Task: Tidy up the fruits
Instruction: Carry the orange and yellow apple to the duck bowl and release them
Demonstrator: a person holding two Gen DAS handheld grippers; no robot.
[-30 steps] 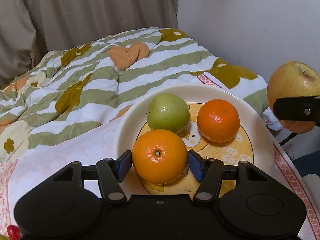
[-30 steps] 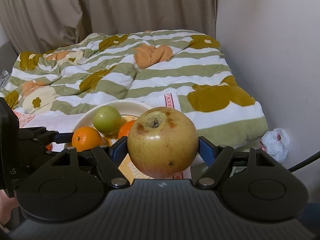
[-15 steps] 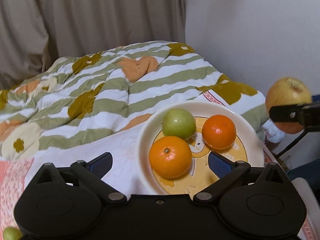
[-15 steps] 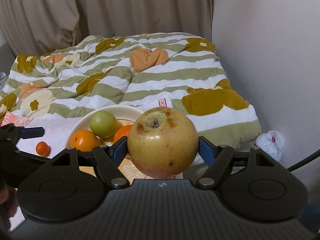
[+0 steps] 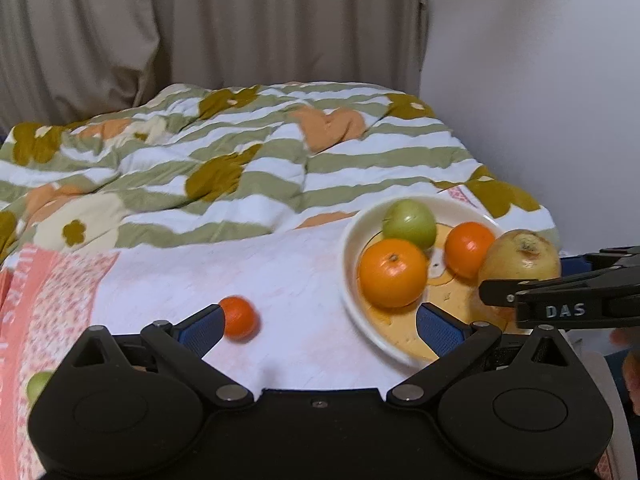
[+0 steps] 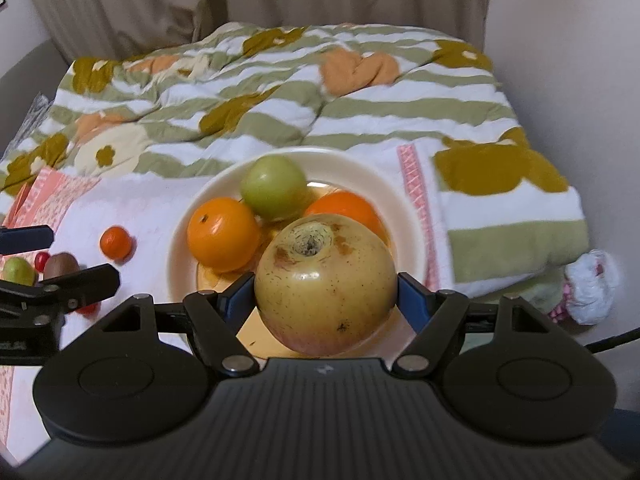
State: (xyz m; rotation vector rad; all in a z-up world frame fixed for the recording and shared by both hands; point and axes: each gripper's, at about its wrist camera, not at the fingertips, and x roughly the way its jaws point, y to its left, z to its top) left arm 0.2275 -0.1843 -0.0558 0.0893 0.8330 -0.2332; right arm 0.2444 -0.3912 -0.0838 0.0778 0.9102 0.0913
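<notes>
Plate (image 6: 400, 200): cream, shallow, on the white cloth (image 5: 280, 280) that covers the near part of the bed.
On plate: large orange (image 6: 223, 234) at the left, green apple (image 6: 275, 187) behind it, smaller orange (image 6: 348, 210) to the right, partly hidden in the right wrist view.
Right gripper (image 6: 326, 296): jaws clamped on the yellow apple (image 6: 326, 276), blue pads against both its sides, stem end up; the fruit hangs over the plate's near half.
Left gripper (image 5: 318, 326): jaws spread wide, nothing between the pads, above the cloth left of the plate.
Loose fruit: small tangerine (image 5: 239, 317) on the cloth, just beside the left pad in the left wrist view.
Far left edge: pale green fruit (image 6: 18, 271), red cherry-like thing (image 6: 41, 261) and a brown one, perhaps a kiwi (image 6: 60, 266); blurred.
Background: striped green quilt (image 6: 280, 100), beige curtain (image 5: 200, 20).
</notes>
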